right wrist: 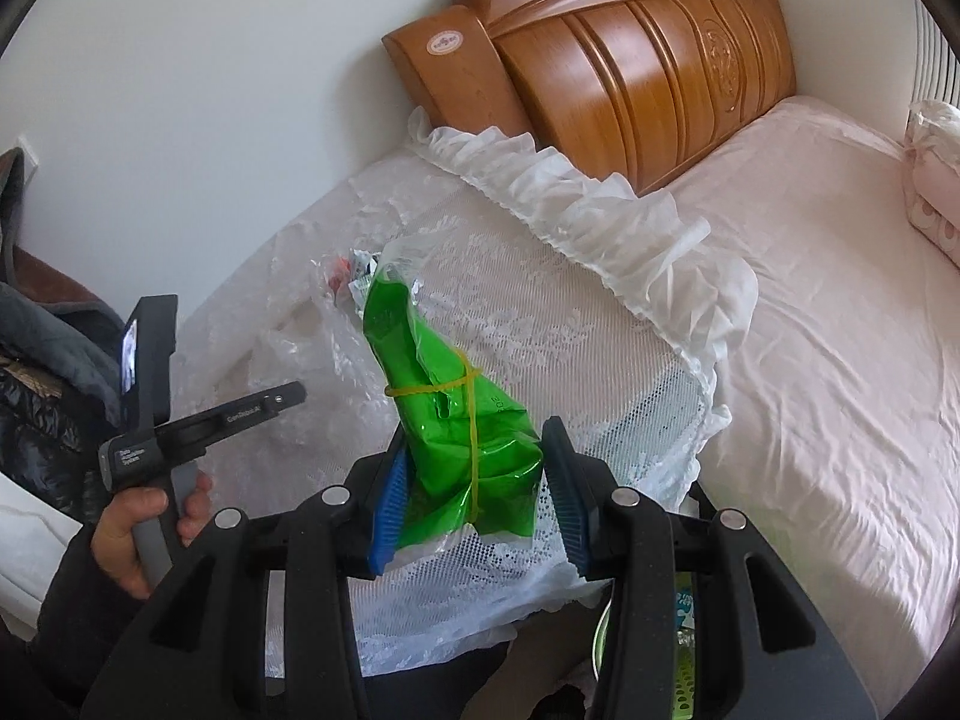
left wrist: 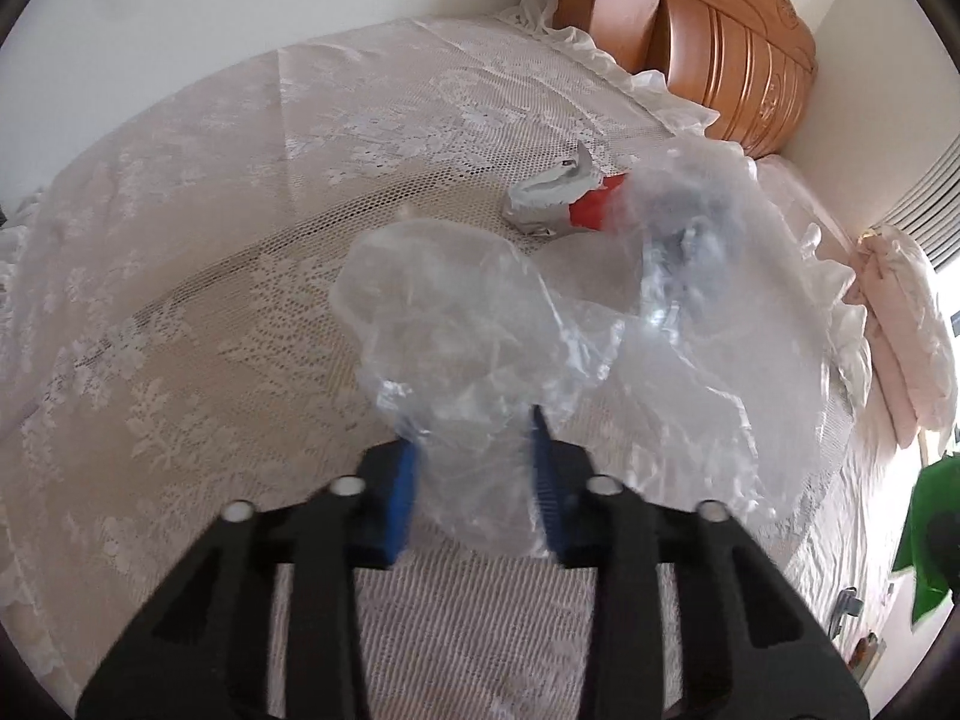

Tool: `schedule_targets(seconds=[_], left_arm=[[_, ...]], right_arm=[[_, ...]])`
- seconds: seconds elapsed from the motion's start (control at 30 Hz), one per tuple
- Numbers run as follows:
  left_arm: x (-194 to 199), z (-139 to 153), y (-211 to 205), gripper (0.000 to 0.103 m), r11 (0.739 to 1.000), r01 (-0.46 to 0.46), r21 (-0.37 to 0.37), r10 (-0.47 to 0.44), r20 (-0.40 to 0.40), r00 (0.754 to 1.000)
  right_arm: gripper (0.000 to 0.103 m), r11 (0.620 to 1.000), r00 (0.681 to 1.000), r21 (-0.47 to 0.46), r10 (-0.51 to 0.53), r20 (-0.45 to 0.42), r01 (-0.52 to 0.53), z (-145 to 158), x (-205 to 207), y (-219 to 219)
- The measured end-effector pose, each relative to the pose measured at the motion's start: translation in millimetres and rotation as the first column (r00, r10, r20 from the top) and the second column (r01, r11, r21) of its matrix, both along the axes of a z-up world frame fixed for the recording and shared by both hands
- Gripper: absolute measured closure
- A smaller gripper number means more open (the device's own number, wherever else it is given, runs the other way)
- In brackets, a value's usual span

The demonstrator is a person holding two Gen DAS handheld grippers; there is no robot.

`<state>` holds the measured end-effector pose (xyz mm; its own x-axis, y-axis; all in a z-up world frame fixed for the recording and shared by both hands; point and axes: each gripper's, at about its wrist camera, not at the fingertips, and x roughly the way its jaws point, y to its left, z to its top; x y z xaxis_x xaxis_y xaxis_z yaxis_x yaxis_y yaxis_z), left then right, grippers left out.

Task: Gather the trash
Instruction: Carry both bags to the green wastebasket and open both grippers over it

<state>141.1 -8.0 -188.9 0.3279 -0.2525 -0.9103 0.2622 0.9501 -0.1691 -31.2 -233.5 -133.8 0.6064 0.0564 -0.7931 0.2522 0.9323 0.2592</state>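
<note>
In the left wrist view my left gripper [left wrist: 474, 444] is shut on a crumpled clear plastic bag [left wrist: 480, 324], held above a lace-covered table [left wrist: 210, 300]. A silver and red wrapper [left wrist: 564, 201] lies on the lace beyond the bag. In the right wrist view my right gripper [right wrist: 474, 480] holds a green plastic bag [right wrist: 462, 420] tied with a yellow rubber band between its blue pads [right wrist: 390, 498]; the jaws stand fairly wide around it. The left gripper's body [right wrist: 180, 420] shows at the left, held in a hand, with the clear bag [right wrist: 312, 336] near it.
A wooden headboard [right wrist: 630, 60] stands behind the table. A bed with a pink sheet [right wrist: 840, 300] lies to the right, with pink pillows [right wrist: 930, 180] at its far side. A white ruffled trim [right wrist: 570, 192] edges the lace cloth. Dark clothing [right wrist: 48, 360] sits at the left.
</note>
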Motion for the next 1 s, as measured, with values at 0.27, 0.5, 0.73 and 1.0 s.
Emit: schedule_targets(seconds=[0.27, 0.5, 0.73, 1.0], left_arm=[[-41, 42, 32, 0.079, 1.0, -0.026, -0.01, 0.026, 0.051, 0.998], [-103, 76, 35, 0.079, 1.0, 0.0, -0.026, 0.002, 0.073, 0.997], [-152, 87, -6, 0.079, 0.996, 0.089, -0.029, -0.086, 0.093, 0.992], [-199, 88, -91, 0.079, 0.951, 0.309, -0.004, -0.307, 0.096, 0.947]], right_arm=[[0.06, 0.996, 0.996, 0.031, 0.082, 0.016, -0.083, -3, -7, 13], [0.06, 0.987, 0.987, 0.033, 0.154, 0.039, -0.155, 0, -21, 19], [0.06, 0.992, 0.99, -0.001, 0.129, 0.055, -0.129, 8, -63, -2], [0.06, 0.997, 0.998, -0.052, -0.058, 0.037, 0.06, 6, -148, -61]])
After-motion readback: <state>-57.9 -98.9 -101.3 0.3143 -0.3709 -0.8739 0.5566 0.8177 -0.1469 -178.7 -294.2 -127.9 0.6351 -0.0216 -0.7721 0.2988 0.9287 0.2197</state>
